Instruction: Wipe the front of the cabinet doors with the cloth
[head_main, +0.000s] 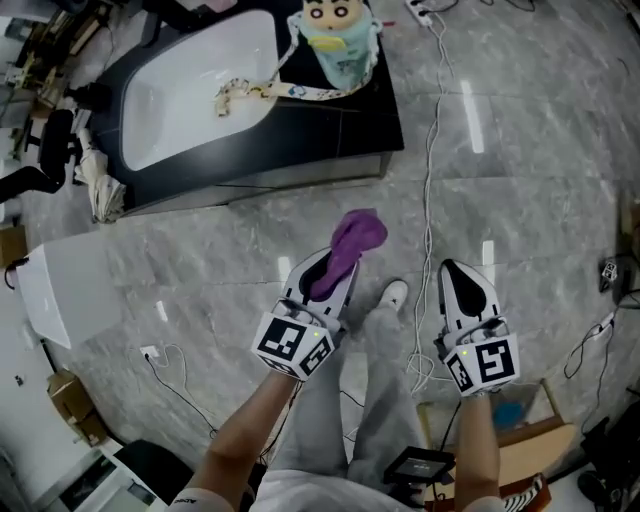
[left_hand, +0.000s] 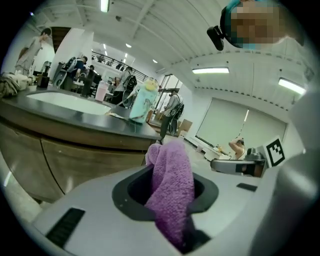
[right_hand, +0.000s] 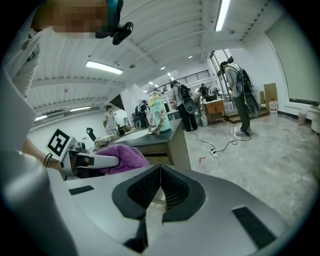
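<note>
A purple cloth (head_main: 352, 246) sticks out forward from my left gripper (head_main: 325, 271), which is shut on it. In the left gripper view the cloth (left_hand: 171, 185) fills the gap between the jaws. The cabinet with wooden doors (left_hand: 65, 155) stands ahead and to the left, under a dark counter (head_main: 330, 125) with a white basin (head_main: 195, 85). The door fronts face me; the cloth is apart from them. My right gripper (head_main: 465, 280) is shut and empty, its jaws touching (right_hand: 159, 176). It hovers over the floor to the right of my left gripper (right_hand: 95, 161).
A light green bottle with a cartoon face (head_main: 338, 40) and a strap stand on the counter. A white cable (head_main: 432, 150) runs along the marble floor on the right. A white box (head_main: 62, 290) sits at left, a cardboard box (head_main: 520, 440) near my feet. People stand in the background.
</note>
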